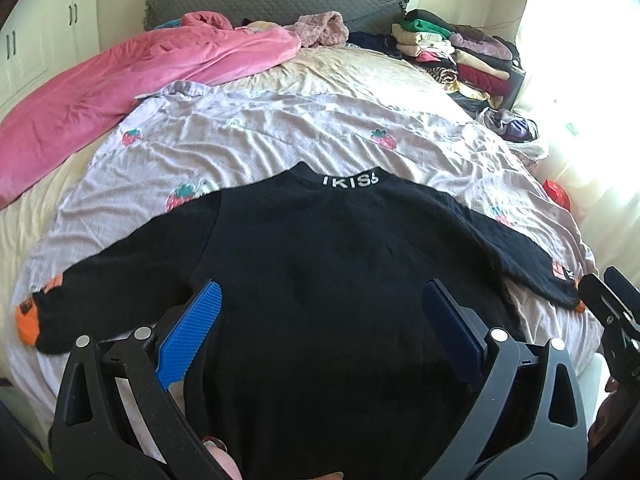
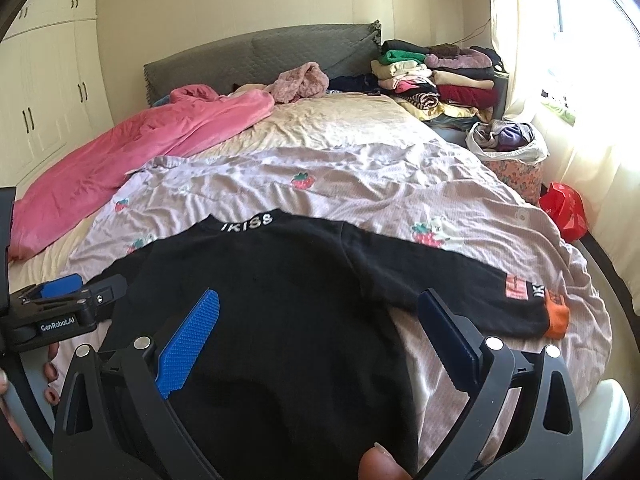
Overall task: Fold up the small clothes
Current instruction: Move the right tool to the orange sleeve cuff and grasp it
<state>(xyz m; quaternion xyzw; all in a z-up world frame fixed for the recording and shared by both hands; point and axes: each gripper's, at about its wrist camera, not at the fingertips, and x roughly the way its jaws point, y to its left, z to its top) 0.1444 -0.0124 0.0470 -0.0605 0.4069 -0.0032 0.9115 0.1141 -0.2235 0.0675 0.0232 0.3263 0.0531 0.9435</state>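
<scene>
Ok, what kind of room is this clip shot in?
A home bedroom, most likely: a bed with a grey padded headboard, white built-in wardrobes along the wall, and folded clothes stacked beside the pillow end. A black sweater lies spread for folding.

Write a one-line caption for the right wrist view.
Open right claw above a black sweater spread flat on the strawberry-print sheet.

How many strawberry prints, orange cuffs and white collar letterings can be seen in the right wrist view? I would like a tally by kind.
Strawberry prints on the lilac sheet: 4 visible
Orange cuffs on the black sweater: 1
White collar letterings: 1
Total: 6
</scene>
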